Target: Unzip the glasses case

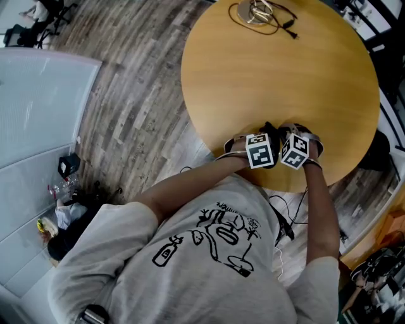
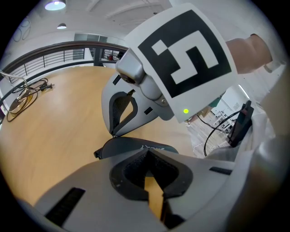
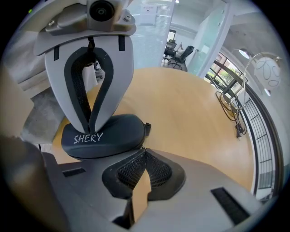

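Dark, closed glasses case [image 3: 118, 132] lettered SHERY lies on the round wooden table [image 1: 285, 82] near its front edge. Left gripper [image 2: 147, 152] and right gripper [image 3: 144, 150] converge on it, each with jaws pressed together, tips against the case.

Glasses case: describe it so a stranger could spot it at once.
Find the round wooden table; at its near edge the left gripper and right gripper meet. The glasses case lies at their tips: a dark oval pouch lettered SHERY in white.

One glasses case [image 3: 118, 131], two tools, left [image 2: 147, 152] and right [image 3: 144, 150], one round table [image 1: 285, 76], one cable tangle [image 1: 259, 14].
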A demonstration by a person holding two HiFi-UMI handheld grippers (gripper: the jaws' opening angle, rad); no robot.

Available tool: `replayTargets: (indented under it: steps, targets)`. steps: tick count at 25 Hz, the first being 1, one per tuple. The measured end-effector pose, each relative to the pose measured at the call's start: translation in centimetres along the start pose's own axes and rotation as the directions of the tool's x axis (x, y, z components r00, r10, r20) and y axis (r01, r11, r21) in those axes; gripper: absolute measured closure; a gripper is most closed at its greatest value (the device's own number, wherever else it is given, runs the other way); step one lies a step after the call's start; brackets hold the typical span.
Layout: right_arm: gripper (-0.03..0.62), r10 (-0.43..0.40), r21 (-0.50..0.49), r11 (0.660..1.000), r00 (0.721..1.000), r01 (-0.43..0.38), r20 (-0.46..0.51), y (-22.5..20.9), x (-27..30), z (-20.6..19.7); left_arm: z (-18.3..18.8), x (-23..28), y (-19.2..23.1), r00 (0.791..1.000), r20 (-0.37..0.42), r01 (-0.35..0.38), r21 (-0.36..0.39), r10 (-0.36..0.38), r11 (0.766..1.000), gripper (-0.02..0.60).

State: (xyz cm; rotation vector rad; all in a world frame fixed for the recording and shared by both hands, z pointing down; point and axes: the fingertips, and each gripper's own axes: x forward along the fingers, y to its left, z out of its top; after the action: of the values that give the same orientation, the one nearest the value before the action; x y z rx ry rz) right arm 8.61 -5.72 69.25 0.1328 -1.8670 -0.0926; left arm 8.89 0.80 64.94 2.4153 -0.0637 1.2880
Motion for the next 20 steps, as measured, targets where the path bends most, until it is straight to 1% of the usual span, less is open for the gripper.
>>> replayTargets:
  steps: [3, 7, 12, 14, 16, 18, 20]
  targets:
    - [0.572, -0.022, 0.004, 1.000, 1.000, 0.022, 0.019, -1.0, -0.2, 0.7, 0.0, 0.0, 0.0, 1.000, 0.003, 0.000, -0.002, 0.000, 1.000, 0.575]
    - [0.572, -0.013, -0.048, 0.999, 1.000, 0.013, 0.006, -1.8, 0.0, 1.7, 0.0, 0.1, 0.1, 1.000, 0.003, 0.006, -0.009, -0.006, 1.000, 0.575]
    - [0.572, -0.021, -0.017, 1.000, 1.000, 0.021, 0.015, -1.7, -0.2, 1.7, 0.0, 0.0, 0.0, 1.000, 0.006, 0.006, -0.012, -0.005, 1.000, 0.575]
    - [0.572, -0.040, 0.027, 0.999, 0.999, 0.039, 0.020, -1.5, -0.5, 1.2, -0.1, -0.1, 0.0, 1.000, 0.014, 0.010, -0.017, -0.010, 1.000, 0.575]
    - [0.572, -0.067, 0.114, 0.992, 0.997, 0.062, 0.040, -1.5, -1.0, 0.7, -0.1, -0.3, -0.1, 0.999, 0.029, 0.017, -0.022, -0.016, 1.000, 0.575]
    - [0.572, -0.100, 0.226, 0.971, 0.992, 0.081, 0.074, -1.6, -2.0, 0.5, -0.3, -0.5, -0.2, 0.999, 0.043, 0.019, -0.025, -0.018, 0.999, 0.575]
    - [0.572, -0.141, 0.330, 0.939, 0.984, 0.097, 0.111, -1.4, -3.3, 0.4, -0.6, -0.8, -0.1, 0.998, 0.055, 0.017, -0.033, -0.015, 0.999, 0.575]
